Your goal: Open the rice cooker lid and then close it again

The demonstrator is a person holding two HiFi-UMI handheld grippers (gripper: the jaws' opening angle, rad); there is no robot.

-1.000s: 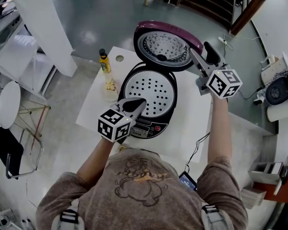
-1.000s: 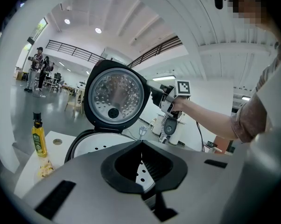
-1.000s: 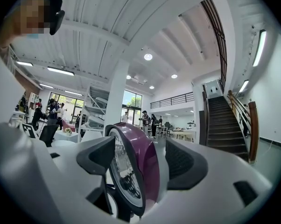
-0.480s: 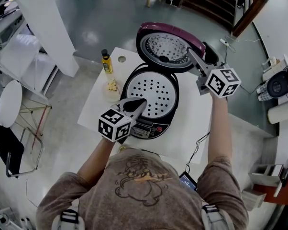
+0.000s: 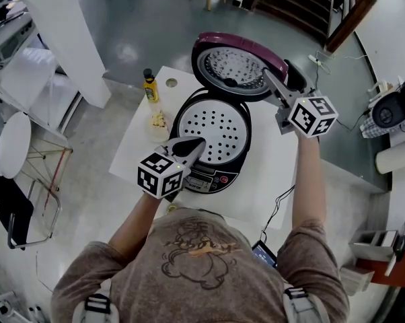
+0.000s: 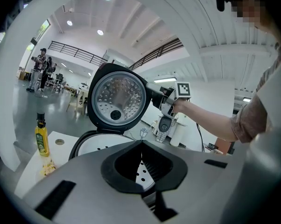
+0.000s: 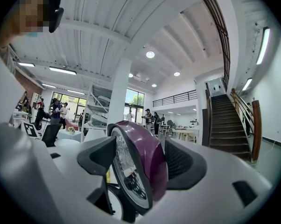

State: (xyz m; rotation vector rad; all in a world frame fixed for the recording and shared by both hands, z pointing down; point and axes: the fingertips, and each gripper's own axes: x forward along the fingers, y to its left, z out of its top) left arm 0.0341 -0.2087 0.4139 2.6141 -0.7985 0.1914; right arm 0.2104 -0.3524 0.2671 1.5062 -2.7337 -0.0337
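**White table top: cooker lid up, right gripper clamped on its edge**

Right gripper (image 7: 141, 158) has its jaws closed on the side edge of the purple lid (image 5: 237, 62). One pad is on the metal inner face, the other on the purple shell. Lid stands upright at the back of the rice cooker (image 5: 211, 140), dimpled inner face toward the person.

Left gripper (image 6: 141, 143) has its jaws tip to tip with nothing between them. It is held over the cooker's front, tips pointing at the perforated inner plate (image 5: 212, 125); can't tell if it touches. Control panel (image 5: 208, 179) sits at the cooker's front, just beside this gripper.

Cooker sits mid-way on the white table (image 5: 273, 170). Yellow bottle (image 5: 149, 86) with a dark cap stands upright near the far left corner, apart from the cooker. A small pale yellowish heap (image 5: 156, 121) lies just beside the cooker's left; too small to identify. Black cable (image 5: 278, 204) runs off the near right edge. Grey floor (image 5: 142, 25) all around.
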